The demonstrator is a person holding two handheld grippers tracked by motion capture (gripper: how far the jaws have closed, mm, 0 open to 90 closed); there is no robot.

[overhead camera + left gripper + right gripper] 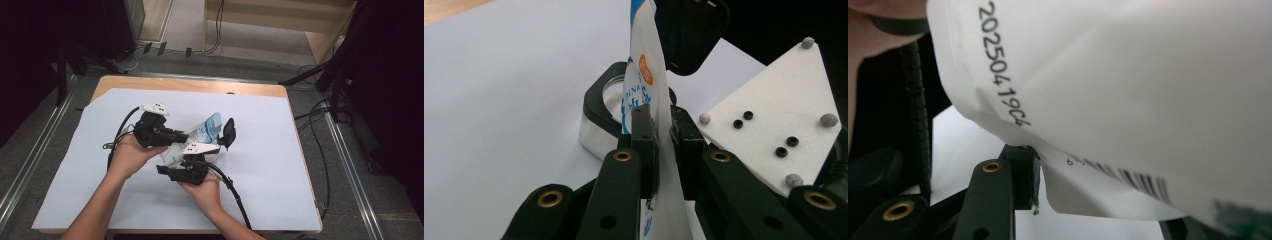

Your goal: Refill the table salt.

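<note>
Tongs first: your left gripper (663, 131) is clenched on the thin edge of the white plastic pouch with blue print (647, 95), pads pressed to both faces. Your right gripper (170, 171) has one pad (1034, 181) against the pouch's lower corner; whether it grasps, you cannot tell. The pouch hangs above the pale blue sheet (270, 150) covering the wooden table (200, 85); grey floor (350, 165) surrounds it.

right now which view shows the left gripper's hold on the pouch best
The left gripper view: both jaws of the left gripper are pinched on the thin edge of the white and blue pouch. The high view gives its place over the table, hold hidden. The right gripper view shows the pouch's printed underside.
</note>
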